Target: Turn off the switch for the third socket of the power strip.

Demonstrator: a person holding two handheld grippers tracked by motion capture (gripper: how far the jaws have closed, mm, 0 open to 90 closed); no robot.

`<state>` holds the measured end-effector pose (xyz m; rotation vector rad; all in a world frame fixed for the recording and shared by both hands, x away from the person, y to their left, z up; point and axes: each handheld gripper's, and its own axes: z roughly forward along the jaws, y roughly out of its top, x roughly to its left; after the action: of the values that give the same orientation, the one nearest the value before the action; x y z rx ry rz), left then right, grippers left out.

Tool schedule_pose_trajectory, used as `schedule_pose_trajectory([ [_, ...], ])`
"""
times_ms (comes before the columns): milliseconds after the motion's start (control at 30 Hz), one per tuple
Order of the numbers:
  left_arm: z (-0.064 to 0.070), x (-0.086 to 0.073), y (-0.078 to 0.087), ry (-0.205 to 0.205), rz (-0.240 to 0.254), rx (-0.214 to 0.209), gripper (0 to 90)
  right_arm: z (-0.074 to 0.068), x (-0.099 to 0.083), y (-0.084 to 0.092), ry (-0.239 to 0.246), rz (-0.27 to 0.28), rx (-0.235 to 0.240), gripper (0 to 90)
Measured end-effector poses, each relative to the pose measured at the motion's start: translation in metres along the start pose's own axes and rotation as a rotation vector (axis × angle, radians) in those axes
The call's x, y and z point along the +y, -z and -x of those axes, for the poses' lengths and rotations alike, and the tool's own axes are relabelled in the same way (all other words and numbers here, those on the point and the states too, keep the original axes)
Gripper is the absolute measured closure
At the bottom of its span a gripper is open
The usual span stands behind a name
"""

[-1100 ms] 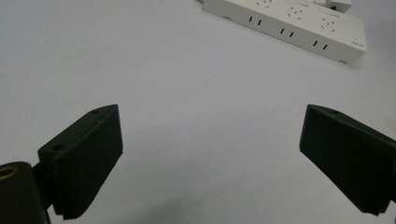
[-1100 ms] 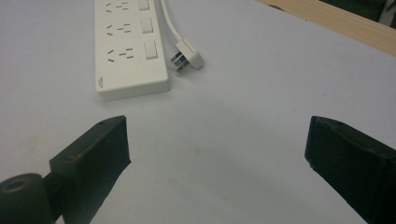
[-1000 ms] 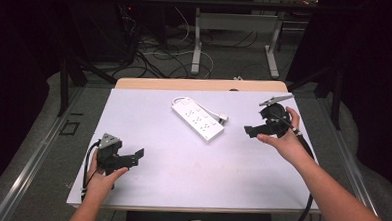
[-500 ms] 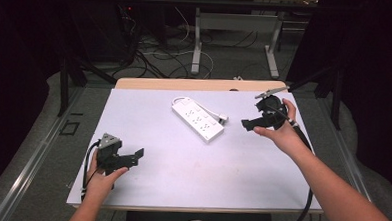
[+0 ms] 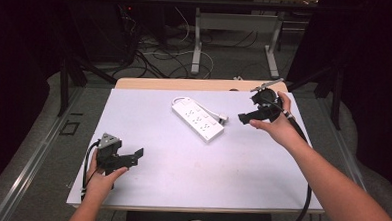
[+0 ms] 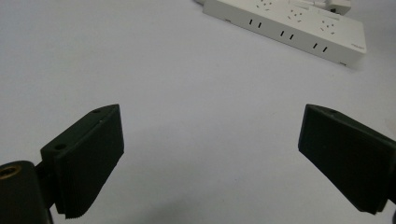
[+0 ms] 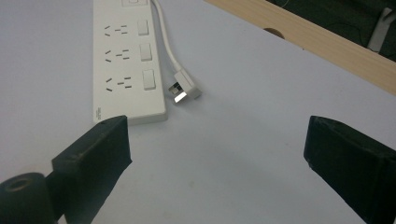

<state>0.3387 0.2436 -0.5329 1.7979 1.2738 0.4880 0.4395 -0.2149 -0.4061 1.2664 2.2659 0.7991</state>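
A white power strip (image 5: pixel 197 119) lies slanted at the far middle of the white table (image 5: pixel 190 190), its short cord ending in a plug (image 5: pixel 222 118) beside it. My right gripper (image 5: pixel 244 118) hovers open just right of that plug. In the right gripper view the strip (image 7: pixel 126 60) and the plug (image 7: pixel 184 91) lie ahead of its wide-apart jaws (image 7: pixel 217 140). My left gripper (image 5: pixel 136 157) stays low near the front left corner, open and holding nothing. The strip (image 6: pixel 285 25) shows far ahead of the left gripper (image 6: pixel 210 140) in its own view.
A wooden strip (image 5: pixel 195 84) borders the table's far edge, with a small hole (image 7: pixel 271 31) in it. Beyond it are table legs (image 5: pixel 197 40) and loose cables (image 5: pixel 161 54) on the floor. The right gripper's cable (image 5: pixel 305 205) hangs off the front right.
My right gripper has moved farther from me and slightly left, closer to the plug. The left gripper and the power strip have stayed put.
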Motion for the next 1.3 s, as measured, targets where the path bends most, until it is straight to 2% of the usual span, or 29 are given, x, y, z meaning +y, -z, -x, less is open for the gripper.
schedule_pose_trajectory([
  [133, 0.0, 0.0, -0.001, 0.003, 0.012, 0.003, 7.0, 0.003, 0.007, -0.002, -0.003, -0.012, -0.006, 6.8],
  [300, 0.0, 0.0, 0.0, 0.001, 0.003, 0.0, 7.1, 0.005, 0.013, -0.006, -0.01, -0.02, -0.008, 7.7],
  [533, -0.001, 0.0, 0.0, 0.0, -0.002, -0.001, 7.1, 0.005, 0.024, -0.011, -0.001, -0.02, -0.009, 14.2],
  [700, -0.001, 0.0, 0.0, 0.001, 0.003, 0.0, 7.2, 0.006, 0.028, -0.014, -0.009, -0.015, -0.006, 14.7],
  [1300, -0.001, 0.0, 0.0, 0.0, -0.001, -0.001, 7.3, 0.002, 0.037, -0.042, -0.024, -0.035, 0.003, 21.1],
])
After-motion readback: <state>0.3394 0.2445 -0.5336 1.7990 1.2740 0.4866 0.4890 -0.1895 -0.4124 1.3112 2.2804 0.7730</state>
